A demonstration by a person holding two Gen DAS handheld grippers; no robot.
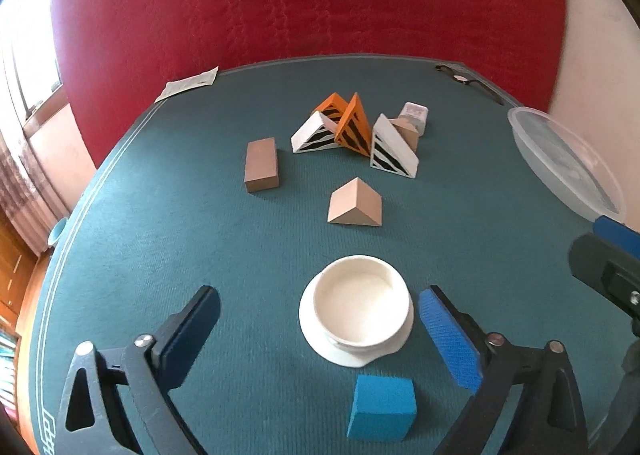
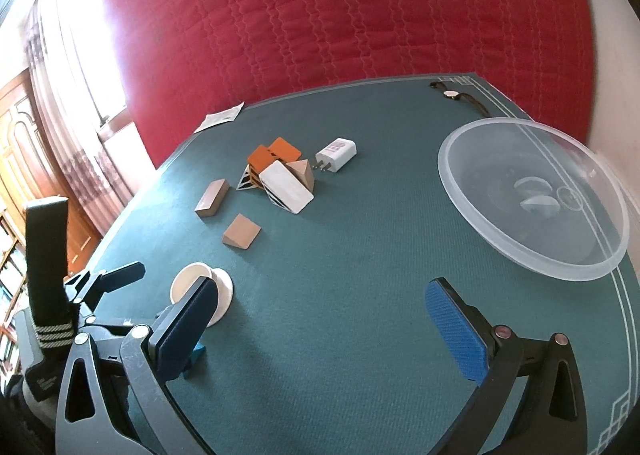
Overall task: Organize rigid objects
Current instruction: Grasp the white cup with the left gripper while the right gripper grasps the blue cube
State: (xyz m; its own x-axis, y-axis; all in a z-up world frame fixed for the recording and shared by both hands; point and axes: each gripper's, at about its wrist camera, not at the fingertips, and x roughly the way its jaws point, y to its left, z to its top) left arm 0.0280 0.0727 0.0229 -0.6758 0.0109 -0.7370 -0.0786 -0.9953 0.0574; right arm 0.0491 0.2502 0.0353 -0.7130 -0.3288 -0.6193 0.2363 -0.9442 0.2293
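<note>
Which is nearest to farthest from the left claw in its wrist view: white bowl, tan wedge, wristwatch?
From the left claw:
1. White bowl, between its fingers.
2. Tan wedge, mid-table ahead.
3. Wristwatch, far right table edge.

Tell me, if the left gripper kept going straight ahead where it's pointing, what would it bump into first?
Probably the white bowl. The left gripper is open, and the bowl sits between its fingers, slightly right of centre. The blue block lies nearer the camera, likely already under the gripper, though depth is unclear.
</note>
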